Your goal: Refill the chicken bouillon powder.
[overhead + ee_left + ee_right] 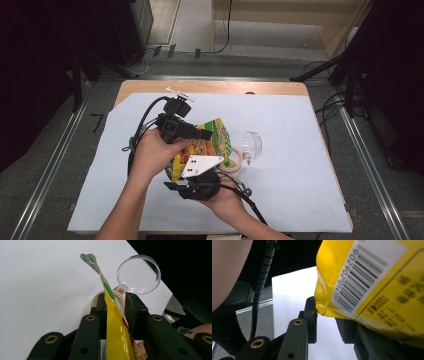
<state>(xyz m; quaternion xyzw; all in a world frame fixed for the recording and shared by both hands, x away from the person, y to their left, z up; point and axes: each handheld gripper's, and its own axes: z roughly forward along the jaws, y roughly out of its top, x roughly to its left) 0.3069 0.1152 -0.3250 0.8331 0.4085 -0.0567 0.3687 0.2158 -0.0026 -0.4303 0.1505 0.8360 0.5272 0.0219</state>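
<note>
A person stands at a table covered by a white sheet [300, 150] and holds a two-jaw gripper in each hand, both meeting on one yellow snack bag [207, 145] lifted above the middle of the table. The left gripper [200, 134] comes in from the left side of the bag, and in the left gripper view [117, 312] its black jaws sit on either side of the bag's thin sealed edge, closed in on it so the film stands upright between them. The right gripper [200, 187] is below and nearer the person, with its grey three-cornered plate lying over the bag's lower part. In the right gripper view [325, 315] the bag's [372, 285] bottom corner, printed with a barcode, dips between the jaws; one jaw touches the corner, but the far jaw is partly hidden behind the bag, so I cannot tell for sure whether this grip is pressing. Just beside the bag on its right stands a small beige jar [234, 162] with its clear round lid [252, 145] flipped open and upright; the left gripper view shows the lid [138, 273] just past the jaws.
</note>
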